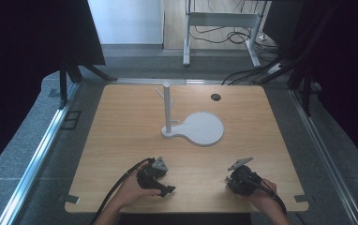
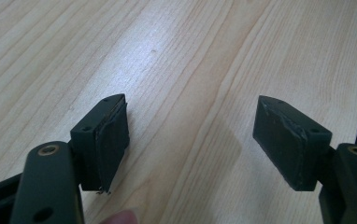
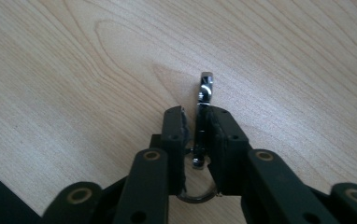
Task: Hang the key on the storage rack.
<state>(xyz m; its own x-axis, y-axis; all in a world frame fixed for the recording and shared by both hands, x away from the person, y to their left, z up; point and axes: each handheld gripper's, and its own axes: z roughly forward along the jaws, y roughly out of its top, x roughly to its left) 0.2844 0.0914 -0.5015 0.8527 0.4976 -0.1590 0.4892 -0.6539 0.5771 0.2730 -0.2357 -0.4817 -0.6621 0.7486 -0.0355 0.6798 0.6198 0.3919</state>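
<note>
Both hands are low at the near edge of the worktop [image 1: 121,122], one to each side. The right tongs [image 1: 235,180], near right, are pinching a small shiny metal clip [image 3: 204,100]. In the right gripper view the two black pads stand almost together with the chrome piece upright between them, its bright tip poking out beyond them. A thin dark ring [image 3: 196,196] hangs from the clip's lower end, close above the wood. I can't say for certain whether the left pad presses fully home; a sliver of gap shows on that side, while the right pad sits flush against the metal.

Over on the near left, the left tongs [image 1: 164,187] are spread wide. The left gripper view has the pads [image 2: 106,140] well apart with bare wood grain between them, nothing held. A fingertip [image 2: 120,217] peeks in at the bottom of that view.

Farther back, around the middle of the worktop, a white stand [image 1: 167,110] with short side pegs rises upright from a flat round white base [image 1: 205,129]. The base spreads out to the right of the post, well apart from both hands.
</note>
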